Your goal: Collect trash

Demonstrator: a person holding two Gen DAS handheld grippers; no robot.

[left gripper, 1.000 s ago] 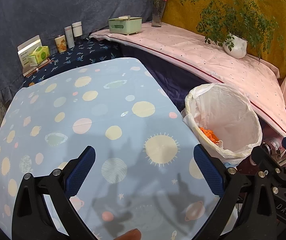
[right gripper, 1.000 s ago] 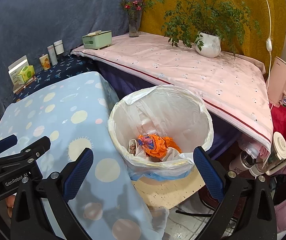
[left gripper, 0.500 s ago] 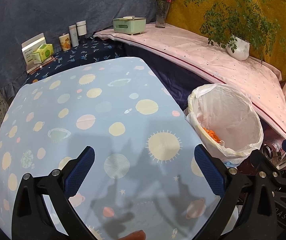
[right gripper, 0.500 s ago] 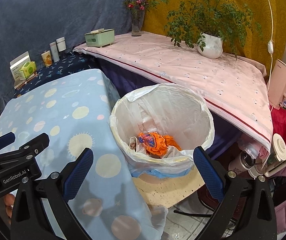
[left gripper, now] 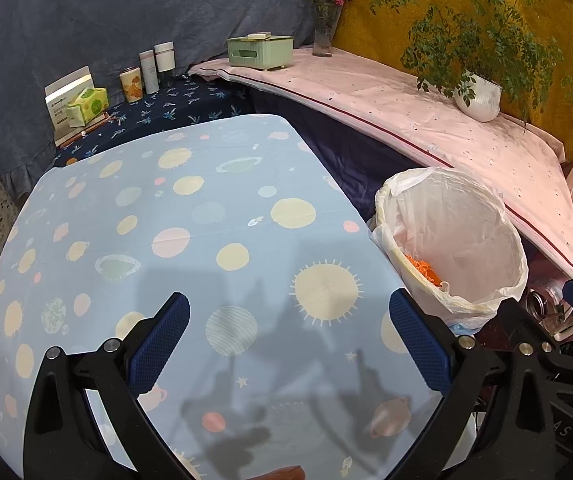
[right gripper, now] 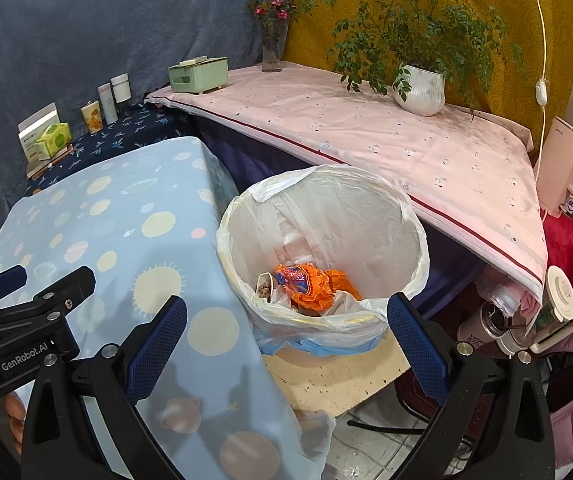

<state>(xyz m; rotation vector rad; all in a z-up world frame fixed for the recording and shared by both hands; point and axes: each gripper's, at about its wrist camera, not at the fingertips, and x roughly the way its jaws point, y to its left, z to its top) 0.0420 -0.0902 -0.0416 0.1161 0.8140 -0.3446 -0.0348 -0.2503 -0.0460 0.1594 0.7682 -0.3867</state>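
Observation:
A white-lined trash bin (right gripper: 322, 248) stands beside the right edge of the blue planet-print table (right gripper: 126, 240). It holds an orange wrapper (right gripper: 310, 284) and a small cup (right gripper: 263, 286). My right gripper (right gripper: 286, 344) is open and empty, hovering in front of and above the bin. My left gripper (left gripper: 288, 344) is open and empty over the table (left gripper: 166, 240). In the left wrist view the bin (left gripper: 450, 240) sits to the right with orange trash (left gripper: 422, 270) inside. The left gripper's side also shows at the left of the right wrist view (right gripper: 26, 320).
A pink-covered bench (right gripper: 366, 132) runs behind the bin with a potted plant (right gripper: 418, 88), a green tissue box (right gripper: 198, 74) and a flower vase (right gripper: 272, 48). Bottles and boxes (left gripper: 142, 76) line the dark shelf. A flask (right gripper: 486, 324) lies right of the bin.
Both grippers have drawn back and lifted slightly, so the table and bin look a little farther off. Both stay open and empty.

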